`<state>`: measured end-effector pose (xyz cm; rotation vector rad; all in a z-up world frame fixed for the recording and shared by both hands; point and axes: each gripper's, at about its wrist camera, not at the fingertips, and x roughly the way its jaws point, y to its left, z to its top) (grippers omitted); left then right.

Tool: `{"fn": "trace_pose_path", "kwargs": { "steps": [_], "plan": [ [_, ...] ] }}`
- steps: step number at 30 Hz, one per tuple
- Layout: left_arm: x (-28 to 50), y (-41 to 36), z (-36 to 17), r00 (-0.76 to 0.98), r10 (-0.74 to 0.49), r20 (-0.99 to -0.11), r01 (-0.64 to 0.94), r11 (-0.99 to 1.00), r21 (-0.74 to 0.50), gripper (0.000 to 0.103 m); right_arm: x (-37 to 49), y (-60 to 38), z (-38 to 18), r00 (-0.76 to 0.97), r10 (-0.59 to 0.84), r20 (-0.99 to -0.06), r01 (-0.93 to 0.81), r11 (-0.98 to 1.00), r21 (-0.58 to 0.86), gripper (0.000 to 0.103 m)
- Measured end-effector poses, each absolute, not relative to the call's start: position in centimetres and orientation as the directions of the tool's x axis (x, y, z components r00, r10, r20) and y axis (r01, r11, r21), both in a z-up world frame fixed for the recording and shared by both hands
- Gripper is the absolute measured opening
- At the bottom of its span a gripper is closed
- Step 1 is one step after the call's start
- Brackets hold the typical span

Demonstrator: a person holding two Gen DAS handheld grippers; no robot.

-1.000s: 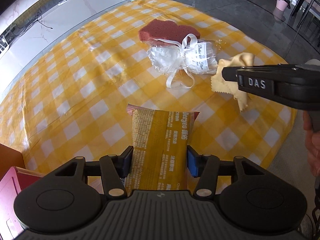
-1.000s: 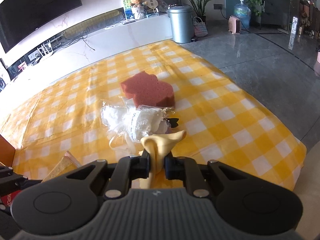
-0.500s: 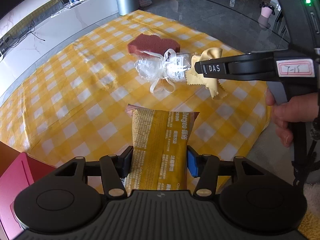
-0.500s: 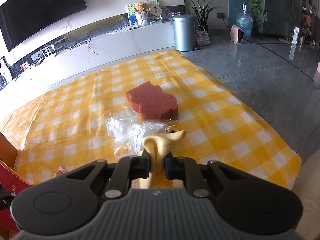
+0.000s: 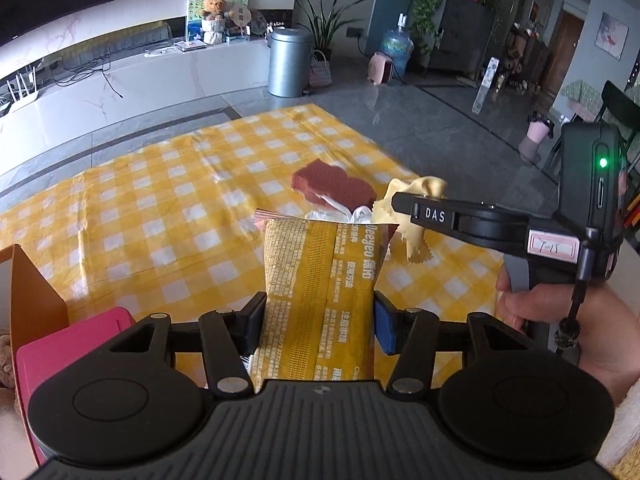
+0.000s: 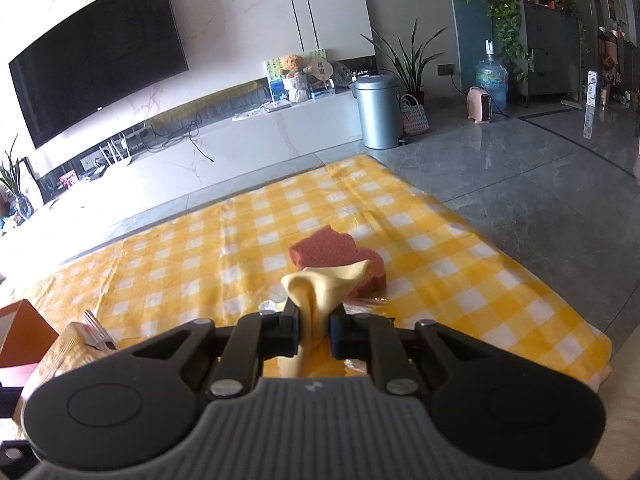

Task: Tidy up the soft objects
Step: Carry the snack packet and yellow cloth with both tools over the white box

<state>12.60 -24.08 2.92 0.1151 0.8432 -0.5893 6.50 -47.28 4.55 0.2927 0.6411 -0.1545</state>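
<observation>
My left gripper (image 5: 318,322) is shut on a yellow printed packet (image 5: 322,284), which stands up between its pads above the checked cloth. My right gripper (image 6: 314,330) is shut on a pale yellow cloth (image 6: 316,292) that hangs folded from its fingers; in the left wrist view the same cloth (image 5: 416,224) dangles from the right gripper (image 5: 400,202), which a hand (image 5: 560,328) holds. A reddish sponge (image 6: 336,258) lies on the yellow checked tablecloth (image 6: 180,256). A clear plastic bundle with a white ribbon (image 5: 344,213) peeks out behind the packet.
An orange box wall (image 5: 32,292) and a pink box (image 5: 68,344) sit at the near left. The yellow packet (image 6: 64,350) shows at the lower left of the right wrist view. Beyond the table are a grey floor, a metal bin (image 6: 376,114) and a white TV bench.
Both grippers have risen and tilted up, so more of the room shows. The packet and the yellow cloth stay held. The right gripper now sits closer beside the left.
</observation>
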Motion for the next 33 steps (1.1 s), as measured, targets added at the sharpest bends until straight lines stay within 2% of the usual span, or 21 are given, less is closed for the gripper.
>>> {"fn": "trace_pose_path", "kwargs": {
  "steps": [4,6,9,13,17,20,26,33],
  "plan": [
    [11.5,-22.2,5.5,0.594,-0.462,-0.658,0.526,0.842,-0.117,0.062,6.3,-46.8,5.4,0.812,-0.043,-0.582,0.233,0.938,0.255,0.012],
    [11.3,-20.8,6.5,0.606,-0.473,-0.639,0.503,0.851,-0.152,0.062,6.2,-46.4,5.8,0.825,-0.032,-0.565,0.222,0.936,0.272,0.012],
    [11.3,-18.3,7.6,0.626,-0.474,-0.619,0.466,0.864,-0.19,0.062,5.9,-45.3,7.0,0.854,0.03,-0.52,0.159,0.936,0.315,0.012],
    [11.1,-14.5,8.3,0.695,-0.407,-0.593,0.384,0.907,-0.172,0.062,5.7,-42.8,8.7,0.883,0.16,-0.442,0.029,0.92,0.392,0.012],
    [11.0,-10.1,8.8,0.762,-0.294,-0.577,0.268,0.954,-0.132,0.062,5.9,-39.0,10.4,0.887,0.227,-0.402,-0.067,0.925,0.374,0.012],
    [10.7,-6.1,9.4,0.786,-0.268,-0.557,0.216,0.963,-0.159,0.062,6.2,-36.2,11.3,0.867,0.316,-0.386,-0.172,0.916,0.363,0.011],
    [10.0,1.4,10.1,0.828,-0.131,-0.544,0.042,0.984,-0.174,0.062,6.2,-31.7,12.5,0.843,0.376,-0.384,-0.264,0.912,0.313,0.011],
    [9.4,6.1,8.4,0.823,-0.125,-0.554,-0.013,0.971,-0.238,0.062,5.2,-27.0,14.3,0.798,0.505,-0.33,-0.424,0.859,0.288,0.011]
  ]
}}
